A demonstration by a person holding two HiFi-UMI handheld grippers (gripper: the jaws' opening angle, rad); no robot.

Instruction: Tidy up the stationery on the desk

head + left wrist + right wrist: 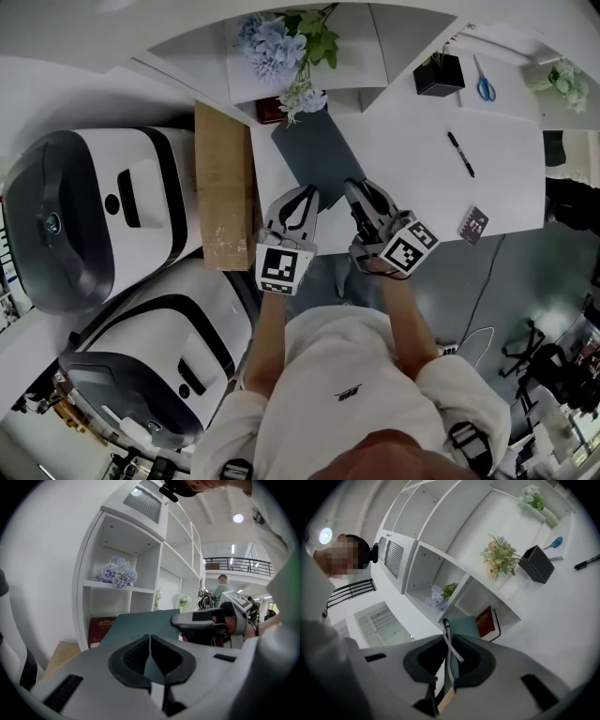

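**A:** Head view?
**B:** The left gripper (305, 195) and right gripper (356, 187) each clamp the near edge of a dark notebook (317, 155). It reaches toward twelve o'clock over the white desk (412, 187). A pen (460, 153) lies at three o'clock of it.
**A:** Left gripper view?
**B:** The jaws are nearly together, pinching the notebook's thin edge.
**A:** Right gripper view?
**B:** The jaws are slightly apart, closed on the notebook's thickness and its strap (452, 644). A red book (487, 622) stands on the shelf (513, 613) at one o'clock.

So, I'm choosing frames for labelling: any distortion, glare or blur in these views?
Head view: sharp, evenly lit, but the fisheye bows the desk. Left gripper view: dark round vignette, and a ceiling lamp glares. Right gripper view: the shelf unit curves strongly; the near jaws look slightly soft.
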